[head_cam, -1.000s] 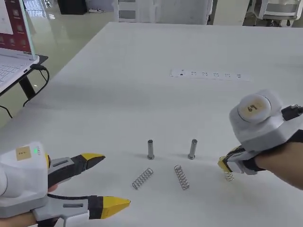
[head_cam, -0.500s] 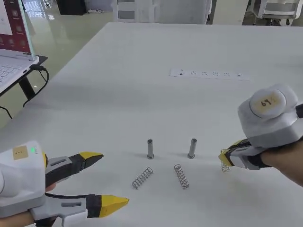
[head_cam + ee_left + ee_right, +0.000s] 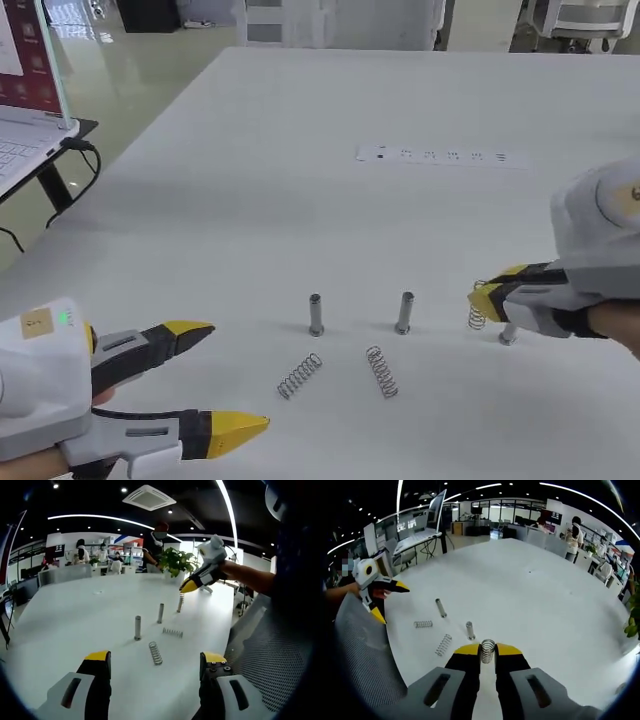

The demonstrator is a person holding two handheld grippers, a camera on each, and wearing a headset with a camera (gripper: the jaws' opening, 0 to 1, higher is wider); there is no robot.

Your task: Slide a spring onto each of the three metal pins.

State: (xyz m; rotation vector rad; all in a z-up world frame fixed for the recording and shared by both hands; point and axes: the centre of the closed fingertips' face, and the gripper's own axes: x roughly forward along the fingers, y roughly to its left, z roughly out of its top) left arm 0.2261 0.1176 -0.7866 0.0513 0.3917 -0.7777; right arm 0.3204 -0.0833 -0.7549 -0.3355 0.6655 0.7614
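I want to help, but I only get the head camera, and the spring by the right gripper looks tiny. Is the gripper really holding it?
Observer: Yes. The right gripper view shows the spring pinched between the yellow tips of the right gripper, with its round open end facing the camera.
Operator: Is it lined up with a pin?
Observer: Not in that view. The nearest pin stands ahead of the tips, off to the spring's left.
Operator: What about the other gripper?
Observer: In the left gripper view, the left gripper has its jaws wide apart. A loose spring lies on the table straight ahead between them.
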